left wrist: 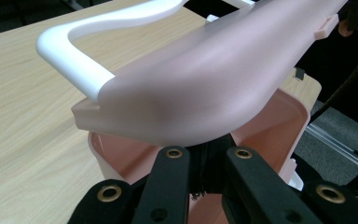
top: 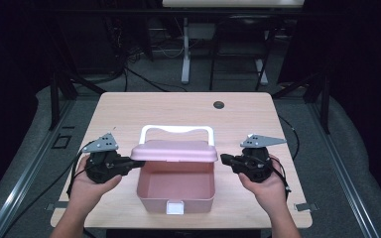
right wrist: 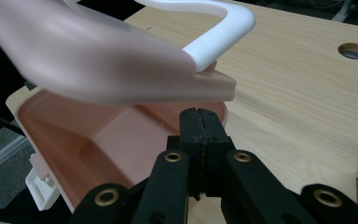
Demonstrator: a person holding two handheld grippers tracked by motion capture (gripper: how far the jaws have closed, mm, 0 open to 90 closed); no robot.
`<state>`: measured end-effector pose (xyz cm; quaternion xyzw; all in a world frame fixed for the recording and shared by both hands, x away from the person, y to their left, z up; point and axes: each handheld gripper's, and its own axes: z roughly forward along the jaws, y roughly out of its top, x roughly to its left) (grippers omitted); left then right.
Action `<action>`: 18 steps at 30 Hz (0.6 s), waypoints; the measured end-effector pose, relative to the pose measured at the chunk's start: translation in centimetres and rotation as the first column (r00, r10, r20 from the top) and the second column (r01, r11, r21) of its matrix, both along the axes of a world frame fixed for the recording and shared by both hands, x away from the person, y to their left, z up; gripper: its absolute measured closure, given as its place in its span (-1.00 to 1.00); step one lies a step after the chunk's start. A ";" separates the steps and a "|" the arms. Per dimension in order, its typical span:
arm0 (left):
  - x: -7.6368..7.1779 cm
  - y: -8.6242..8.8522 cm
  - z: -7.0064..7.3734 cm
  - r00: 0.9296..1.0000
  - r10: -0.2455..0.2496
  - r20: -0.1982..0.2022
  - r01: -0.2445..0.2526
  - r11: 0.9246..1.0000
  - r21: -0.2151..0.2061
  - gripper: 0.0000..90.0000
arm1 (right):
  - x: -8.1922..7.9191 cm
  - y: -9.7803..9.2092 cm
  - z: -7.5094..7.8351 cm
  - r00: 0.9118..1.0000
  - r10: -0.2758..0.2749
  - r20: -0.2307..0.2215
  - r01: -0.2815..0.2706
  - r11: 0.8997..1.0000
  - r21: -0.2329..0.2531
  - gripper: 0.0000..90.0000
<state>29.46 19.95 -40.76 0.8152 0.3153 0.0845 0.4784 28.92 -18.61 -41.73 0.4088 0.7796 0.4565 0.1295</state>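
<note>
Box [top: 176, 191], pink, sits at the table's [top: 129, 106] near edge, centred; lid [top: 174, 151] raised, white handle [top: 176, 130] toward the far edge. Left gripper [top: 135, 164]: jaws under the lid's left end, closure cannot be told. Right gripper [top: 224, 158]: jaws pressed together, empty, beside the lid's right end.

Even overhead light on the table [top: 129, 106], dark surroundings, soft blurred pink lid [right wrist: 88, 60] close up.

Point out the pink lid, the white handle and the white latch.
pink lid [top: 173, 150], high view, middle of its top face.
white handle [top: 176, 129], high view, its far bar.
white latch [top: 174, 208], high view, front of the box.
</note>
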 end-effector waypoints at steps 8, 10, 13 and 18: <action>0.6 -0.1 0.5 1.000 0.014 0.004 -0.014 1.000 -0.017 0.99 | -1.2 0.0 0.6 1.000 -0.007 0.004 0.007 1.000 0.007 1.00; 0.6 -0.2 0.5 1.000 0.018 0.008 -0.017 1.000 -0.018 0.99 | -1.7 0.3 0.4 1.000 0.011 -0.004 -0.011 1.000 -0.002 1.00; 0.9 -0.1 0.8 1.000 0.023 0.005 -0.023 1.000 -0.020 1.00 | -2.4 1.2 -0.7 0.999 0.041 -0.018 -0.041 0.999 -0.013 1.00; 1.2 -0.2 1.1 0.999 0.030 0.010 -0.030 0.999 -0.016 0.99 | -2.6 2.2 -1.9 0.997 0.067 -0.027 -0.068 0.997 -0.026 1.00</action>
